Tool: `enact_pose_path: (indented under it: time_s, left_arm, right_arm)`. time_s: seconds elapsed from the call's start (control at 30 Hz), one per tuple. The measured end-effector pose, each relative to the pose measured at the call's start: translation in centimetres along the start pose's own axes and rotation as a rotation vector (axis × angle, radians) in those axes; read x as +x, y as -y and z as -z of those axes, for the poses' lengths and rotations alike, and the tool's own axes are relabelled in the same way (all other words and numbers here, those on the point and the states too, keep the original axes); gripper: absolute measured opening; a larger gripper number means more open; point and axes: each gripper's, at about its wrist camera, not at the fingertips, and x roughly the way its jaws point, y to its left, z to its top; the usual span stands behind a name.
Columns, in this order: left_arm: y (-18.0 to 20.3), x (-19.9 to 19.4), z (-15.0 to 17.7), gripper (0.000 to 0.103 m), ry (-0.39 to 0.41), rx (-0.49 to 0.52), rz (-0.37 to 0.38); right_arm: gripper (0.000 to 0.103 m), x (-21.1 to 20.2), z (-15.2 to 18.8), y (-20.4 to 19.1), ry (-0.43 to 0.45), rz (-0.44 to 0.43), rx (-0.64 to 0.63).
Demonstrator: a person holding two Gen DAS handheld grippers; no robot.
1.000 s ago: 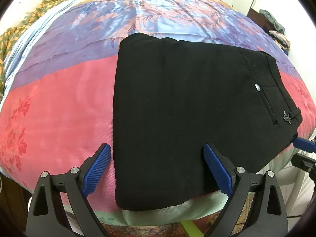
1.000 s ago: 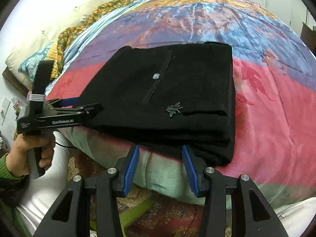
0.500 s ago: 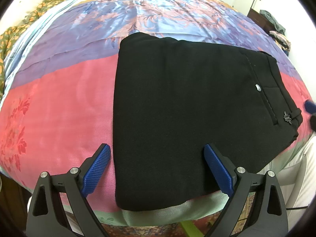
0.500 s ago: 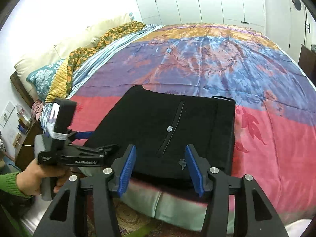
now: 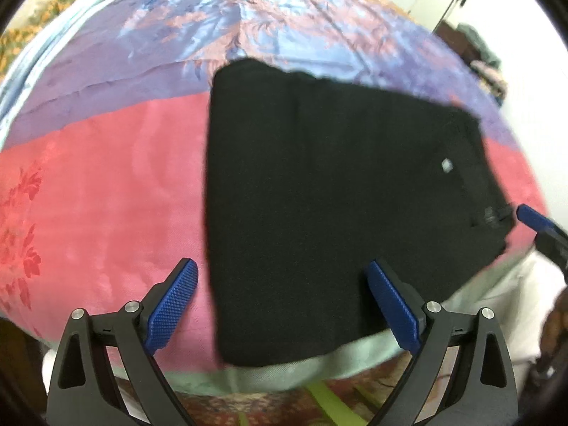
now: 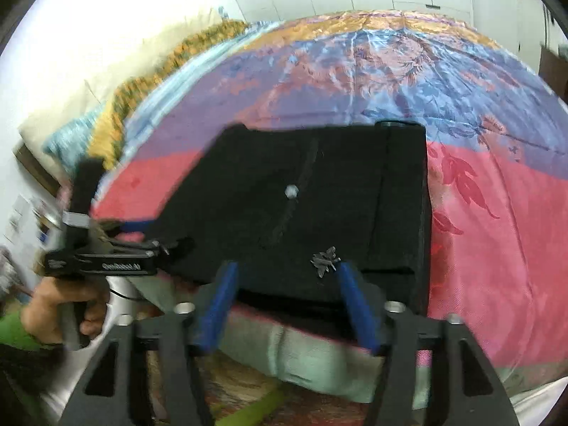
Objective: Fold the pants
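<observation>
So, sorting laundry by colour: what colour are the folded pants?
Black, plain; the pants show best in the left wrist view.

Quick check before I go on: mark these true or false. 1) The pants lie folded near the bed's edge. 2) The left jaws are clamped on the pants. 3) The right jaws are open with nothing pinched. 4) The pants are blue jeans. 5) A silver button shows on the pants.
1) True. The black pants lie folded in a flat block on the bedspread, near its edge.
2) False. The left gripper is open; its jaws stand wide apart, gripping nothing.
3) True. The right gripper has just been opening, and its jaws pinch nothing.
4) False. They are black.
5) True. The silver button sits on the top layer.
</observation>
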Motion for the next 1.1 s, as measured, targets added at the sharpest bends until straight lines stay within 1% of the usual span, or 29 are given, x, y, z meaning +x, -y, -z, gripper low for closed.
enact_pose_path:
  time_s: [0.03,0.07,0.13,0.2,0.27,0.33,0.37,0.4,0.5,0.57,0.6,0.63,0.67,0.7,0.73,0.77,0.8,0.83,0.9,0.93,1.0,1.1]
  left_arm:
    - [-1.0,-0.7,-0.3,0.097,0.015,-0.022,0.024]
    - [-2.4,-1.4,-0.7,0.097,0.029,-0.053,0.050]
    - [-5.1,-1.9,-1.4,0.097,0.031,-0.123,0.085]
    - [-7.5,-1.2,-2.1,0.097,-0.004,-0.198,0.111]
    - [-8.7,0.3,-2.7,0.096,-0.070,-0.237,0.168]
    - [-8.7,1.7,-3.0,0.095,-0.113,-0.242,0.231]
    - [-8.3,2.4,-3.1,0.095,-0.125,-0.234,0.266]
    - [-7.8,3.0,-3.1,0.095,-0.131,-0.222,0.287]
    - [-6.2,4.0,-3.5,0.095,-0.134,-0.185,0.329]
    - [-5.1,4.9,-3.7,0.095,-0.145,-0.180,0.390]
    - [-4.7,5.1,-3.7,0.095,-0.152,-0.184,0.426]
    - [-4.0,5.4,-3.7,0.095,-0.155,-0.189,0.439]
    - [-3.4,5.4,-3.8,0.093,-0.142,-0.177,0.417]
    - [-3.1,5.1,-3.8,0.078,-0.134,-0.158,0.398]
    - [-2.6,4.6,-3.8,0.058,-0.121,-0.125,0.352]
    - [-2.3,3.8,-3.7,0.049,-0.102,-0.096,0.310]
    - [-2.5,3.1,-3.8,0.035,-0.088,-0.100,0.323]
    - [-2.9,2.5,-3.9,0.027,-0.077,-0.113,0.339]
    - [-3.5,0.6,-4.9,0.024,-0.034,-0.144,0.397]
    - [-3.4,-0.3,-5.6,0.024,-0.008,-0.141,0.406]
    - [-3.3,-1.9,-7.0,0.024,0.034,-0.122,0.400]
    - [-3.7,-4.7,-10.7,0.024,0.127,-0.080,0.364]
  right_arm:
    - [0.087,-1.3,-0.6,1.3,0.042,-0.020,0.049]
    - [0.089,-2.0,-1.2,2.5,0.065,-0.036,0.090]
    - [0.090,-2.9,-2.0,5.9,0.086,-0.077,0.204]
    - [0.090,-2.4,-2.3,9.9,0.048,-0.138,0.346]
    - [0.090,-0.8,-2.0,12.5,-0.012,-0.188,0.431]
    - [0.090,1.1,-1.5,13.6,-0.070,-0.229,0.459]
    - [0.090,2.4,-1.4,13.9,-0.106,-0.265,0.461]
    - [0.090,3.4,-1.2,13.9,-0.132,-0.284,0.459]
    - [0.090,5.8,-1.3,13.7,-0.184,-0.302,0.444]
    - [0.090,7.5,-1.6,13.3,-0.215,-0.370,0.442]
    - [0.091,8.0,-1.8,13.2,-0.232,-0.393,0.438]
    - [0.091,8.7,-1.9,12.8,-0.255,-0.405,0.424]
    - [0.090,9.2,-2.0,12.5,-0.275,-0.402,0.406]
    - [0.080,9.8,-2.2,11.9,-0.296,-0.377,0.374]
    - [0.070,10.1,-2.4,11.5,-0.307,-0.343,0.342]
    - [0.058,10.0,-2.7,10.8,-0.304,-0.319,0.305]
    - [0.051,9.6,-3.0,10.2,-0.290,-0.306,0.281]
    - [0.048,8.8,-3.5,9.3,-0.265,-0.286,0.252]
    - [0.041,7.9,-4.5,8.2,-0.228,-0.273,0.224]
    - [0.040,7.3,-5.2,7.4,-0.205,-0.280,0.210]
    - [0.039,6.6,-7.4,5.8,-0.163,-0.304,0.180]
    - [0.038,6.1,-11.5,3.5,-0.095,-0.320,0.114]
